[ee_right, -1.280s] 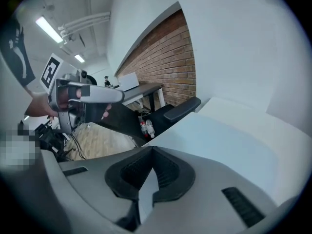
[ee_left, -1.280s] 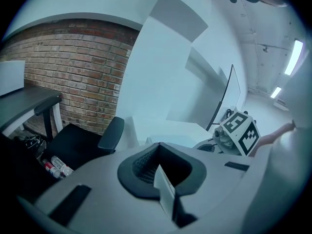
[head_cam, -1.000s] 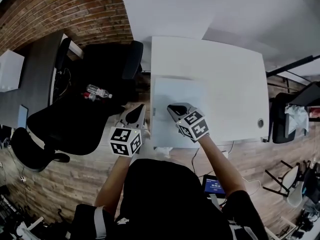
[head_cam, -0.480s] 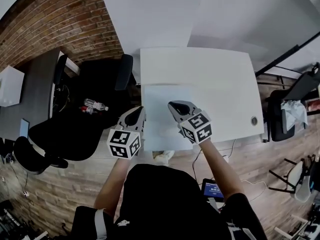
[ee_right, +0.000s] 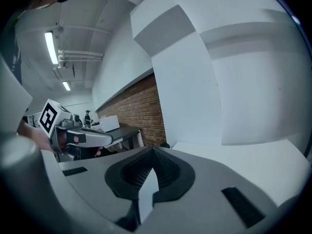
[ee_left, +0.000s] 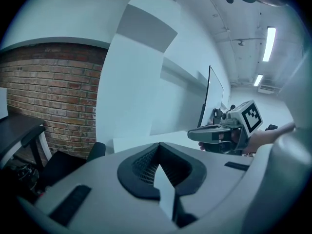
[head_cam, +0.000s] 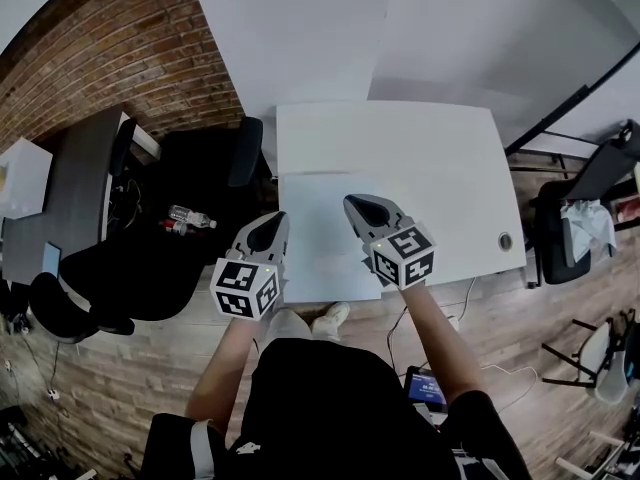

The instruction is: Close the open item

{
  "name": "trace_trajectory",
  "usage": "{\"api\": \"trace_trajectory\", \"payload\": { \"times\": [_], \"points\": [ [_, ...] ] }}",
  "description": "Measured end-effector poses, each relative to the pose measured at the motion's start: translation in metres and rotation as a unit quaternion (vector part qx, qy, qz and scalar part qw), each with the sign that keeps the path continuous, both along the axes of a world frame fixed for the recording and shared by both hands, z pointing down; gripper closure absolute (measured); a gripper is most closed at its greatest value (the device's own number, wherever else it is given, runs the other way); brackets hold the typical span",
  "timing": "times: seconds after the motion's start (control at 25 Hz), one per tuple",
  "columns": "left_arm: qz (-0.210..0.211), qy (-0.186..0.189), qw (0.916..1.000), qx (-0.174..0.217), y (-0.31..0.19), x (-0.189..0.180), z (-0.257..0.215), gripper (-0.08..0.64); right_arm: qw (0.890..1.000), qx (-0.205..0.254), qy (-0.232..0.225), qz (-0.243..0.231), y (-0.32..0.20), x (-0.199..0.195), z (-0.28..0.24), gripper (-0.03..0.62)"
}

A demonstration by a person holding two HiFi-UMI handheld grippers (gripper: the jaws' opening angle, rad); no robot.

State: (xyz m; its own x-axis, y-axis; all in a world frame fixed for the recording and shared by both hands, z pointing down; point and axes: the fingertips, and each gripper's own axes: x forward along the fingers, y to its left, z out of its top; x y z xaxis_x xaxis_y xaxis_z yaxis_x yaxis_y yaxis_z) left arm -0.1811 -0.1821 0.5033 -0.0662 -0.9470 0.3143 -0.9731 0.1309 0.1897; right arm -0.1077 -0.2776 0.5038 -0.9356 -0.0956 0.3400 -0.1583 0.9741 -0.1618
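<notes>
A pale flat rectangular sheet (head_cam: pixel 320 243) lies on the white table (head_cam: pixel 450 158), reaching its near edge. I cannot make out any open item in these views. My left gripper (head_cam: pixel 270 226) hovers at the sheet's left edge, jaws shut with nothing between them. My right gripper (head_cam: pixel 360 206) hangs above the sheet's right part, also shut and empty. In the left gripper view its own shut jaws (ee_left: pixel 158 167) fill the foreground, with the right gripper (ee_left: pixel 214 134) off to the right. The right gripper view shows its shut jaws (ee_right: pixel 148 174) and the left gripper (ee_right: pixel 80 138) at the left.
Black office chairs (head_cam: pixel 160 258) stand left of the table, a plastic bottle (head_cam: pixel 190 215) on one. A dark desk (head_cam: pixel 70 198) and brick wall (head_cam: pixel 120 48) lie further left. The table has a cable hole (head_cam: pixel 505 240) near its right front corner. Another chair (head_cam: pixel 575 233) stands at the right.
The head view has shifted, so the table sits slightly further up and left. Both grippers stay shut and have drifted a little apart, the right one rightwards.
</notes>
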Motion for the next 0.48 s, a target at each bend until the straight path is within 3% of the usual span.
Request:
{"api": "trace_trajectory", "payload": {
  "times": [0.48],
  "points": [
    [0.006, -0.017, 0.9994, 0.031, 0.027, 0.001, -0.04, 0.551, 0.998, 0.033, -0.044, 0.023, 0.029, 0.004, -0.049, 0.555]
  ]
}}
